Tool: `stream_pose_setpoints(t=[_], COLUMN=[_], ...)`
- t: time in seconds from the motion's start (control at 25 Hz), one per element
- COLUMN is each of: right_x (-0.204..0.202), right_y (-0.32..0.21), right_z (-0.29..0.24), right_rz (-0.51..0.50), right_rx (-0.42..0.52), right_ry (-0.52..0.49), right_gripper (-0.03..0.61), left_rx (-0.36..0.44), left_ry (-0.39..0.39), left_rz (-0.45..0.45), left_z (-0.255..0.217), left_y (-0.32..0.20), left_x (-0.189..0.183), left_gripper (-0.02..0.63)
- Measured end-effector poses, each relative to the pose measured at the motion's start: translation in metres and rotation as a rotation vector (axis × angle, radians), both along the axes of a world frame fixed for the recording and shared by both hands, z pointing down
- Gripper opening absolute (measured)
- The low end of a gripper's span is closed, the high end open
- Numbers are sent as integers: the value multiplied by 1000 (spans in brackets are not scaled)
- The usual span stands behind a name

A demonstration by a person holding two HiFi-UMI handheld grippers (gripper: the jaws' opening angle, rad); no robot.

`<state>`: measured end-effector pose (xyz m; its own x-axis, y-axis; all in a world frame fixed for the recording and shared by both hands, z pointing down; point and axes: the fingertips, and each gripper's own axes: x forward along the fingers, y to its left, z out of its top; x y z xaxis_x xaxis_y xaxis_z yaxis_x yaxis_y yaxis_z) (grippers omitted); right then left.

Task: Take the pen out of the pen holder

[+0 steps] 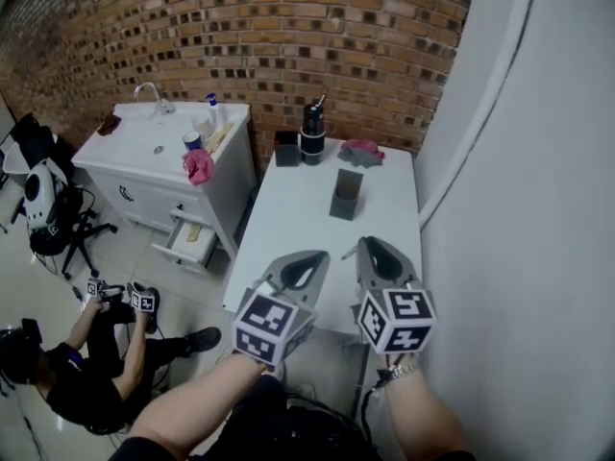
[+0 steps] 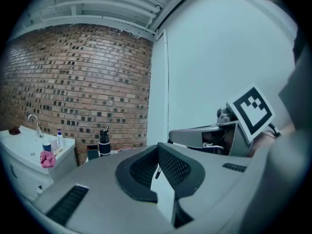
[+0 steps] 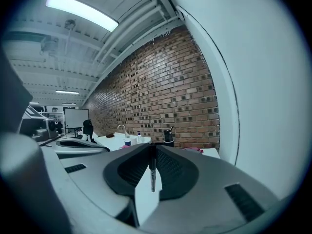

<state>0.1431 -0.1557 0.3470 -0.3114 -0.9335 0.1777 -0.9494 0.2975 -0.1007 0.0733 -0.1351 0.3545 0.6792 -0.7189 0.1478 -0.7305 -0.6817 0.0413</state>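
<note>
The pen (image 3: pixel 152 175) hangs upright, pinched between the jaws of the right gripper (image 3: pixel 152 147).

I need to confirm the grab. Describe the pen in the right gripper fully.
The pen is slim and dark, paler and shiny near its lower end, plastic by its look. It hangs upright, its top pinched between the jaw tips of the right gripper, the rest free below. Nothing else touches it.

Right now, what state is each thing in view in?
pen holder: upright, no pen showing
pen: upright, gripped
right gripper: shut on pen
left gripper: shut, empty
drawer: pulled open
bottle: upright
</note>
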Motion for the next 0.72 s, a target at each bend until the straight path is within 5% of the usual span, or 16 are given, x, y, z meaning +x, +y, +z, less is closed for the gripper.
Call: stream_pose_setpoints(t=[0.72], right_x=[-17], right_y=[43], right_z=[-28], right_rz=[-9], right_rx=[49], right_ry=[-8], right_gripper=[57], left_rx=[32], left_ry=[-35], left_rz=[17], left_z=[-19], left_y=[34], left_x=[-22], left_gripper=[3])
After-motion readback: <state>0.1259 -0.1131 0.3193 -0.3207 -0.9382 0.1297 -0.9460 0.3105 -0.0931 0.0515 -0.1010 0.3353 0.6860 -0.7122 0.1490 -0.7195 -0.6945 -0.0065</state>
